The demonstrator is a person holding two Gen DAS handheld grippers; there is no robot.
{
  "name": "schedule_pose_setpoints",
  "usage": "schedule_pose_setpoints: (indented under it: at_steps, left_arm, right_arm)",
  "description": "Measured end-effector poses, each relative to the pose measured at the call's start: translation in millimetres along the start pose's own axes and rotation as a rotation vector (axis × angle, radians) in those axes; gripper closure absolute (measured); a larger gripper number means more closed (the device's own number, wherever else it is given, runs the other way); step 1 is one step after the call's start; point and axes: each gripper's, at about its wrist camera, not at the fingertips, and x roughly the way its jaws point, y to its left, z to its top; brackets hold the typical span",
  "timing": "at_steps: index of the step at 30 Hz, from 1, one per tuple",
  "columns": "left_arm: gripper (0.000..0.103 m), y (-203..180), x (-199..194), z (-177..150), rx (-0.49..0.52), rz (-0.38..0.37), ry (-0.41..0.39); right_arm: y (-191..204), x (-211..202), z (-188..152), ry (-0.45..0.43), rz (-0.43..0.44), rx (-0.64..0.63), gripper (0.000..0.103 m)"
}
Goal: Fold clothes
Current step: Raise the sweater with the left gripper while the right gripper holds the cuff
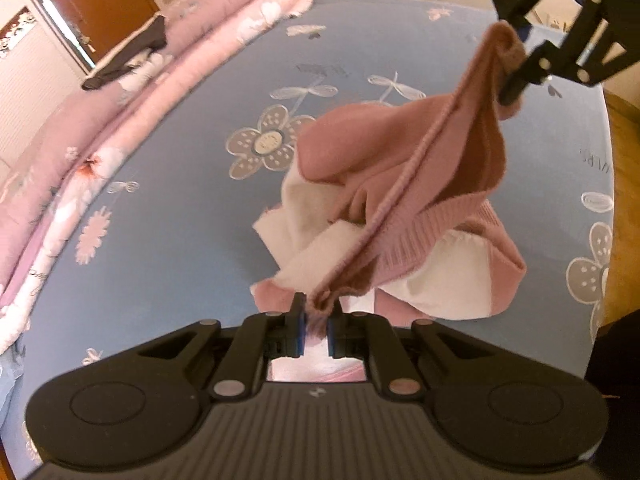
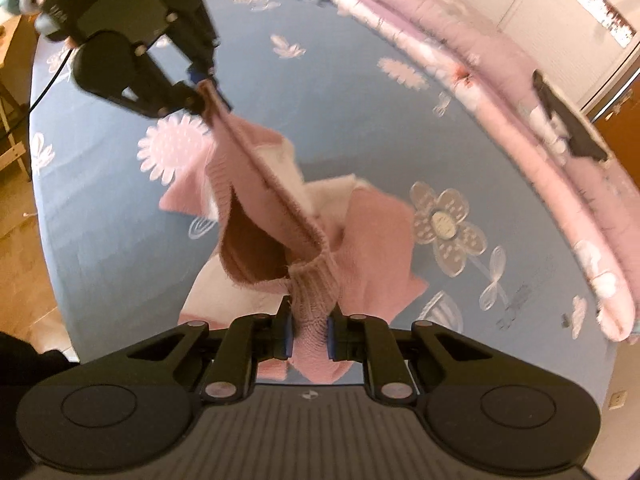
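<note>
A pink and white knit sweater (image 1: 400,184) hangs above the blue flowered bed sheet (image 1: 180,220), stretched by its ribbed edge between both grippers. My left gripper (image 1: 316,316) is shut on one end of that edge, low in the left wrist view. My right gripper (image 1: 516,60) pinches the other end at the upper right. In the right wrist view the right gripper (image 2: 307,328) is shut on a bunch of ribbed pink knit of the sweater (image 2: 320,240), and the left gripper (image 2: 204,92) holds the far end at the upper left. The white parts sag below.
A folded pink floral quilt (image 1: 120,120) lies along the bed's side, with a dark garment (image 1: 128,56) on top of it. Wooden floor (image 2: 24,240) shows past the bed's edge. A wardrobe door (image 2: 560,8) stands behind the quilt.
</note>
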Motion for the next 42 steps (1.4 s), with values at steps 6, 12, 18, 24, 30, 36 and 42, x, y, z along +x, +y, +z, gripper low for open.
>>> schedule_pose_setpoints:
  at_steps: [6,12,18,24,30,36,42]
  left_arm:
    - [0.095,9.2,-33.4,10.9,-0.020,0.048,-0.021]
    - [0.095,18.6,-64.5,19.6,-0.019,0.096,-0.037]
    - [0.095,26.3,-91.7,26.9,-0.037,0.110,-0.014]
    - [0.095,27.9,-115.9,31.7,-0.081,0.082,0.022]
    - [0.095,31.0,-143.9,38.1,-0.099,0.036,0.048]
    - [0.095,36.3,-176.7,44.8,-0.136,0.058,0.032]
    - [0.099,41.9,-211.7,52.1,-0.137,0.112,-0.012]
  right_arm:
    - [-12.5,-29.9,22.7,-0.035,-0.017,0.006,0.086]
    - [-18.0,-56.8,41.2,-0.058,-0.032,-0.002,0.086]
    - [-14.1,-80.5,54.0,-0.064,-0.026,-0.049,0.086]
    - [-14.3,-100.6,65.9,-0.043,0.008,-0.051,0.086]
    - [-20.5,-125.1,78.5,-0.026,0.056,-0.017,0.086]
    - [-23.1,-154.4,88.6,-0.046,0.060,0.000,0.086]
    - [-22.3,-180.6,94.1,-0.073,0.045,-0.018,0.086]
